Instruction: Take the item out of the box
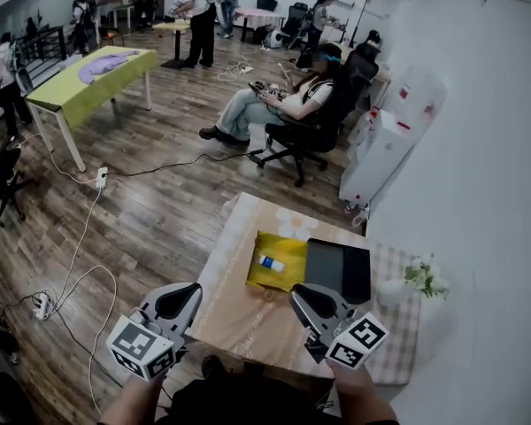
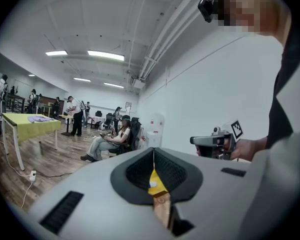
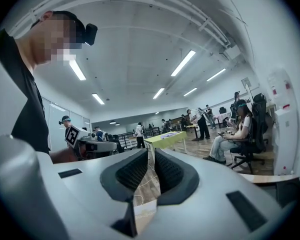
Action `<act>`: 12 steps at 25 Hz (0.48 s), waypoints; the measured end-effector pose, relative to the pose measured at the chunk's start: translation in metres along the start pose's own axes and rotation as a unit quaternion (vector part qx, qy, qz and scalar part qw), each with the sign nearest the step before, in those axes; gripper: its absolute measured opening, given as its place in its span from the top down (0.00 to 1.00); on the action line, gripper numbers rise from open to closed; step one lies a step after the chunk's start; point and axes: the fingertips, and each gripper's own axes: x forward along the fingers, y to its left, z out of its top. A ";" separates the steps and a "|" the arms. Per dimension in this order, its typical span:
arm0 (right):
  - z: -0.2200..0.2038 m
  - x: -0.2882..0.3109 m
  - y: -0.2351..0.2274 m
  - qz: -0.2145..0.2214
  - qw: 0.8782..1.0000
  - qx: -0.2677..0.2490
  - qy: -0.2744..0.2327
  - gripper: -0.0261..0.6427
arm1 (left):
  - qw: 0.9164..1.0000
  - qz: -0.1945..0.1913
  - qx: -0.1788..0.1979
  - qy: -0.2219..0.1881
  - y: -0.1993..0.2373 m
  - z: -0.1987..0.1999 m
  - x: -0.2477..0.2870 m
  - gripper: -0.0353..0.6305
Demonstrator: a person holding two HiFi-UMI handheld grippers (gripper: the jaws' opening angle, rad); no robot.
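A small white cylindrical item (image 1: 272,264), seemingly blue-capped, lay in the open yellow box (image 1: 292,248) mid-worktop (image 1: 234,312), long axis crosswise, blue end toward the left edge. The left gripper (image 1: 193,292) and right gripper (image 1: 299,295) hovered at the near edge, fingers pressed together, empty.

Yellow box (image 1: 289,275) on wooden table (image 1: 239,312)

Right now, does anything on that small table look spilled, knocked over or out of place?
Nothing stands out. The yellow box lies open and flat on the table, a small white and blue item inside it, nothing spilled around it.
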 end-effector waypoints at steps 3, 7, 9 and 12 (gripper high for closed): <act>-0.014 0.001 -0.023 0.001 0.999 -0.003 0.037 0.90 | 1.000 0.001 -0.003 0.003 -0.005 -0.002 0.016 0.92; -0.034 0.009 -0.052 0.005 0.996 -0.016 0.091 0.90 | 1.000 0.008 -0.010 0.020 -0.009 -0.008 0.031 0.92; -0.046 0.015 -0.066 0.005 0.993 -0.019 0.116 0.87 | 1.000 0.007 -0.015 0.018 -0.010 -0.012 0.036 0.92; -0.060 0.028 -0.089 -0.001 0.988 -0.030 0.153 0.76 | 0.999 0.011 -0.023 0.019 -0.006 -0.015 0.043 0.92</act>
